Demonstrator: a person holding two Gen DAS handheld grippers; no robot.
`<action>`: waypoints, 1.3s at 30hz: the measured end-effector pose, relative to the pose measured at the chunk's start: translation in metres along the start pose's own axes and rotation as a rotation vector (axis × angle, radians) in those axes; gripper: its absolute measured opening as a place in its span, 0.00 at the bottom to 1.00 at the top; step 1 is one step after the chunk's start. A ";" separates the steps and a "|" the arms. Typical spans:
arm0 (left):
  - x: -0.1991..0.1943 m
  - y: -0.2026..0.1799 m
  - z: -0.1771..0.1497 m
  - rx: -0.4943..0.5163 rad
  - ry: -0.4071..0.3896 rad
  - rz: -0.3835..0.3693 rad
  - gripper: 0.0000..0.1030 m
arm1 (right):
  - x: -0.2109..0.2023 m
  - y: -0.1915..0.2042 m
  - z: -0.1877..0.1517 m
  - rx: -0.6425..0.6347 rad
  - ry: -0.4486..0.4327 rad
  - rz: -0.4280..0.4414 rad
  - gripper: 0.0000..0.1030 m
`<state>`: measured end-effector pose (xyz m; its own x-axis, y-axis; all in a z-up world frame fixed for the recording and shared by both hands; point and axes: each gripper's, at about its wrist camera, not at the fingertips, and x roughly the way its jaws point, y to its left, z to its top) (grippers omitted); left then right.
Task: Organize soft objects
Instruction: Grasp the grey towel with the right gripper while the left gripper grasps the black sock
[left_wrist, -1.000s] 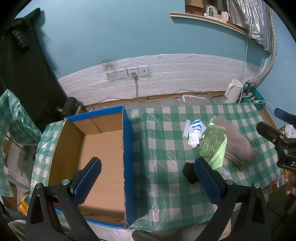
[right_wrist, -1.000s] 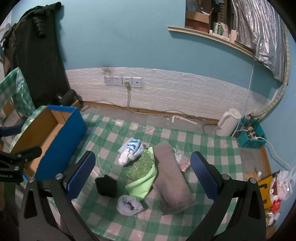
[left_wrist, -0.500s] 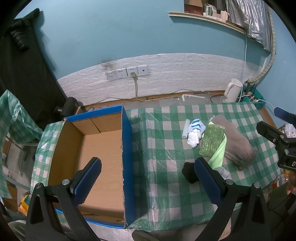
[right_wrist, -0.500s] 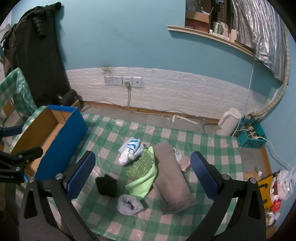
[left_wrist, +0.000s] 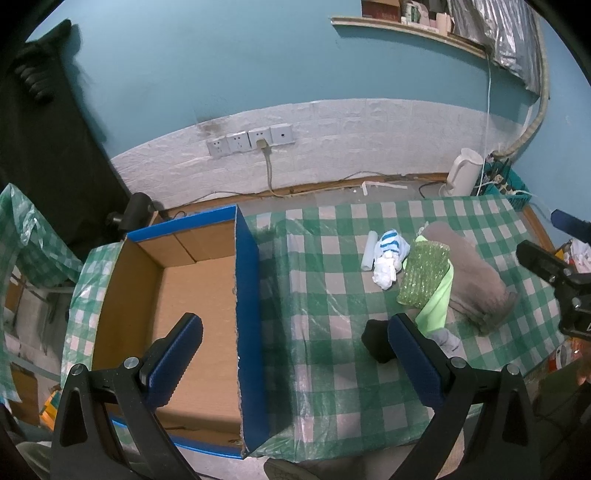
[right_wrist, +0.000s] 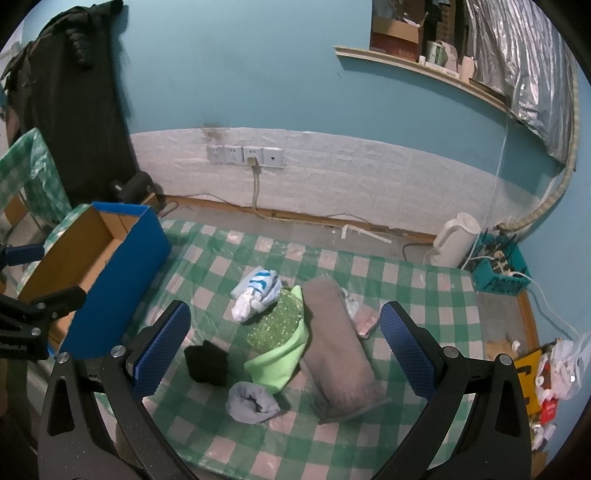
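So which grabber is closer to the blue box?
Left. The left gripper hovers over the box, one finger above its inside. The right gripper hangs over the pile of soft things, off to the box's right.

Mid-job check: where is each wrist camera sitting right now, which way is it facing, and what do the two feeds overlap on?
Left wrist: sits above the table's left end, looking down past the open left tool at the empty blue box; the right tool shows at its right edge.
Right wrist: sits above the near edge, facing the wall over the open right tool and rolled grey towel.
Shared: box, towel, black sock, green-checked tablecloth.
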<state>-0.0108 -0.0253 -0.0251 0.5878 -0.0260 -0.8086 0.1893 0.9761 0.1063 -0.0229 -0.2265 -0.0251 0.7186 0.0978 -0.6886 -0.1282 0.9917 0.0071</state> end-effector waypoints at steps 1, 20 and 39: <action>0.003 -0.002 -0.001 0.002 0.008 -0.004 0.98 | 0.001 -0.002 0.000 0.003 0.004 -0.002 0.98; 0.056 -0.036 0.006 0.069 0.168 -0.049 0.98 | 0.049 -0.053 -0.021 0.085 0.181 -0.050 0.98; 0.120 -0.070 -0.005 0.102 0.287 -0.112 0.98 | 0.122 -0.068 -0.042 0.012 0.340 -0.095 0.98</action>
<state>0.0428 -0.0954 -0.1321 0.3157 -0.0561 -0.9472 0.3272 0.9435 0.0531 0.0445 -0.2857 -0.1403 0.4575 -0.0262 -0.8888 -0.0619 0.9962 -0.0612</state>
